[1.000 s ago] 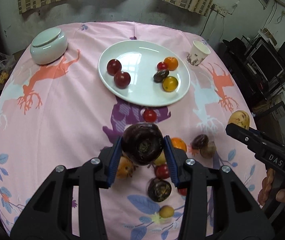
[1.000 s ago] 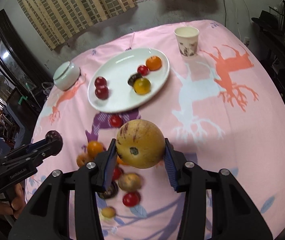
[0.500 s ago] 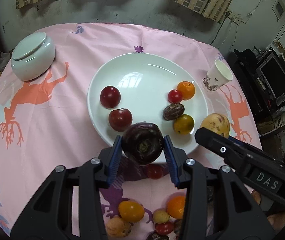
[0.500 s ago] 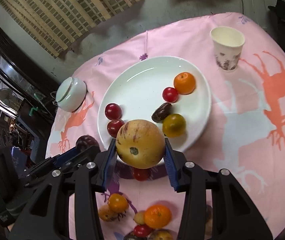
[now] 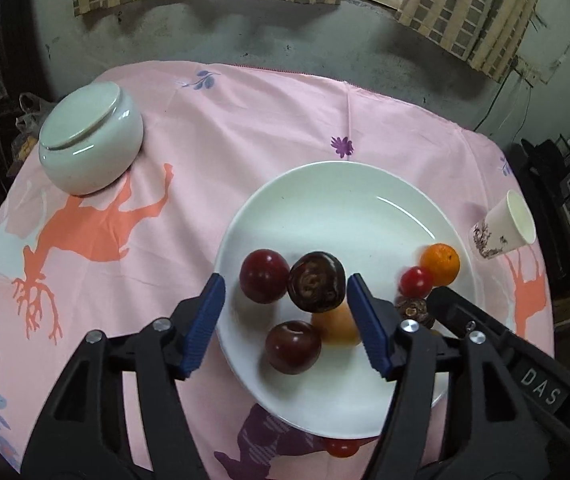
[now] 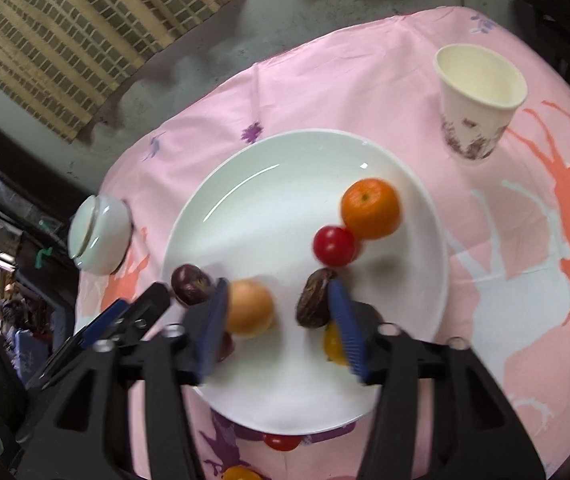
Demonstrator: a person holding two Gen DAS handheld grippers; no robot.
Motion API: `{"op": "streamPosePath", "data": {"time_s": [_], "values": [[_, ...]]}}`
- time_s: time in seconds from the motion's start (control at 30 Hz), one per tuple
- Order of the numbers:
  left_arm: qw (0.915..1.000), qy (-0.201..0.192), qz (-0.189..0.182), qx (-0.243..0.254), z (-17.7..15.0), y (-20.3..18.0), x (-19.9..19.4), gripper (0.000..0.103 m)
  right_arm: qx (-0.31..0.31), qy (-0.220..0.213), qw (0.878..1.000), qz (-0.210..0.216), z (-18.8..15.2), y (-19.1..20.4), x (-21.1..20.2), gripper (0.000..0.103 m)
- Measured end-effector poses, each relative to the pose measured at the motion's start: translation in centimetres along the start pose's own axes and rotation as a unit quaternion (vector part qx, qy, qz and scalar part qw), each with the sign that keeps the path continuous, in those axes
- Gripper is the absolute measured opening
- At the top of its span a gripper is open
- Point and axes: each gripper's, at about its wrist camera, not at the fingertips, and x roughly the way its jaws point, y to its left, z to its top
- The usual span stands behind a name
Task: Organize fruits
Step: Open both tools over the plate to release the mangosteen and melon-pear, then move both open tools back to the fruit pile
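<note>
A white plate (image 5: 341, 200) lies on the pink cloth. My left gripper (image 5: 287, 304) is open over it; the dark purple fruit (image 5: 316, 281) sits free between its fingers beside two red plums (image 5: 264, 276) (image 5: 293, 346). My right gripper (image 6: 281, 312) is open too; the yellow-orange fruit (image 6: 249, 307) lies on the plate (image 6: 277, 184) against its left finger. An orange (image 6: 369, 208), a cherry tomato (image 6: 333, 245) and a dark wrinkled fruit (image 6: 313, 304) also lie on the plate. The right gripper's body (image 5: 497, 344) shows at lower right in the left wrist view.
A lidded white bowl (image 5: 91, 138) stands at the far left. A paper cup (image 6: 479, 100) stands at the right beyond the plate. A cherry tomato (image 6: 281, 441) and another fruit lie on the cloth just below the plate's near rim.
Both grippers moved forward over the plate and opened. The dark purple fruit and the yellow-orange fruit left the fingers and now lie on the plate.
</note>
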Motion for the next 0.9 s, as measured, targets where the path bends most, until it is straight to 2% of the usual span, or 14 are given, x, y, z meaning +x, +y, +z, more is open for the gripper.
{"op": "streamPosePath", "data": {"time_s": [0.03,0.13,0.27,0.37,0.53,0.9], "values": [[1.0000,-0.004,0.001,-0.004,0.0,0.3,-0.4,0.079,-0.012,-0.008,1.000,0.009,0.0,0.0,-0.4,0.073],[0.9996,-0.020,0.011,0.015,-0.6,0.3,-1.5,0.082,-0.037,-0.013,0.999,0.009,-0.5,0.1,-1.4,0.074],[0.9994,-0.012,0.012,0.030,-2.2,0.5,-2.5,0.084,-0.038,0.006,0.999,0.019,-1.9,-0.5,-2.2,0.077],[0.9996,0.000,0.009,0.027,-3.6,1.0,-3.3,0.084,-0.047,0.006,0.999,0.010,-3.4,-1.0,-3.4,0.077],[0.9996,0.013,0.012,0.024,-6.5,2.2,-4.9,0.086,-0.062,0.013,0.998,-0.006,-6.3,-2.2,-5.1,0.077],[0.9982,0.037,0.027,0.038,-13.8,4.9,-8.7,0.086,-0.035,0.038,0.998,-0.038,-14.4,-6.3,-8.8,0.077]]}}
